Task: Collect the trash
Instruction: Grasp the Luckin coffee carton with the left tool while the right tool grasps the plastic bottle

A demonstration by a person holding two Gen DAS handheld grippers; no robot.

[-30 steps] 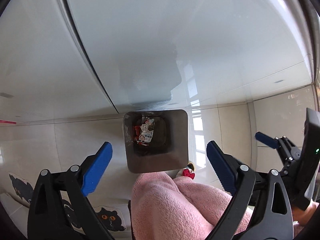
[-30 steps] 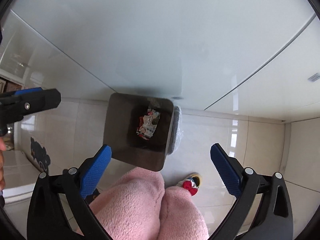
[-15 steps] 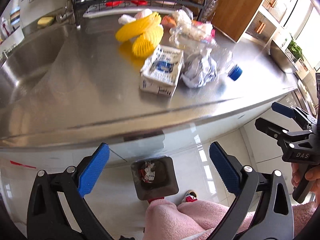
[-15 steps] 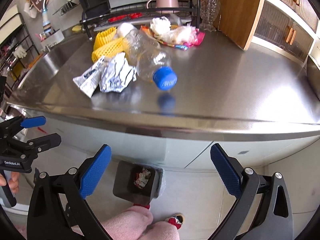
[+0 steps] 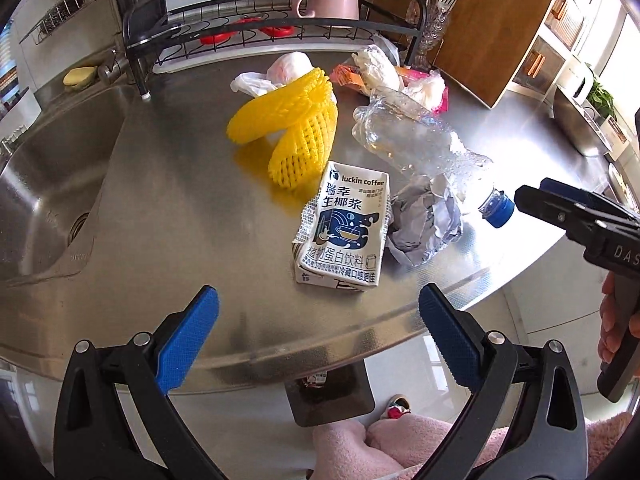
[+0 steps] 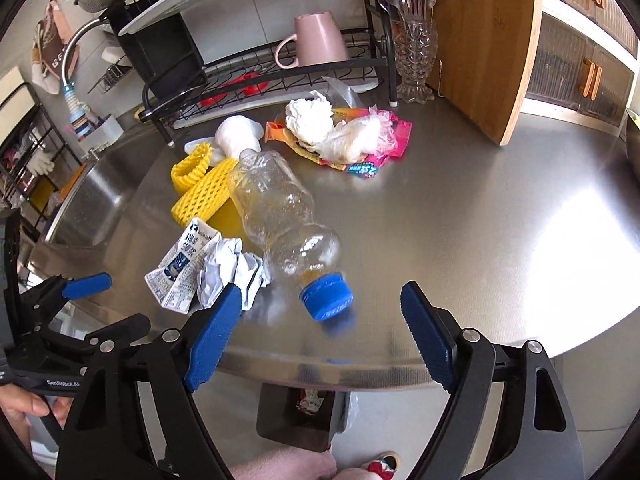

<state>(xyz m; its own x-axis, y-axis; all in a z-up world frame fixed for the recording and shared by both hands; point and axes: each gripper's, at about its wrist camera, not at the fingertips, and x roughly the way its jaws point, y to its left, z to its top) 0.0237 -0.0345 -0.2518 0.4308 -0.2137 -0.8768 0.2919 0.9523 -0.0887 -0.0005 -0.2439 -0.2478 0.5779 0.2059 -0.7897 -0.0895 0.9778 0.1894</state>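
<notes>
1. Nearest, below the counter edge at 6 o'clock, the trash bin (image 6: 298, 416) stands on the floor with a wrapper already inside (so some collecting looks done).
2. The left gripper (image 5: 318, 338) is spread wide with nothing between its jaws, poised over the front edge of the steel counter (image 5: 180, 216).
3. The right gripper (image 6: 322, 334) is empty too; its jaws are closing a little, with no item between them.
4. Next out, the flattened luckin coffee carton (image 5: 342, 232) lies at 12 o'clock of the left gripper, touching crumpled paper (image 5: 424, 224) at its 3 o'clock.
5. The clear plastic bottle (image 6: 284, 220) lies on its side, its blue cap (image 6: 326, 296) pointing toward the right gripper.
6. Farther, the yellow foam nets (image 5: 296, 128), then wrappers and tissue (image 6: 340, 136) near the dish rack (image 5: 256, 36).
7. Judged step: choosing the next piece. The next move calls for lowering onto the carton or bottle, straddling it, then pinching.
</notes>
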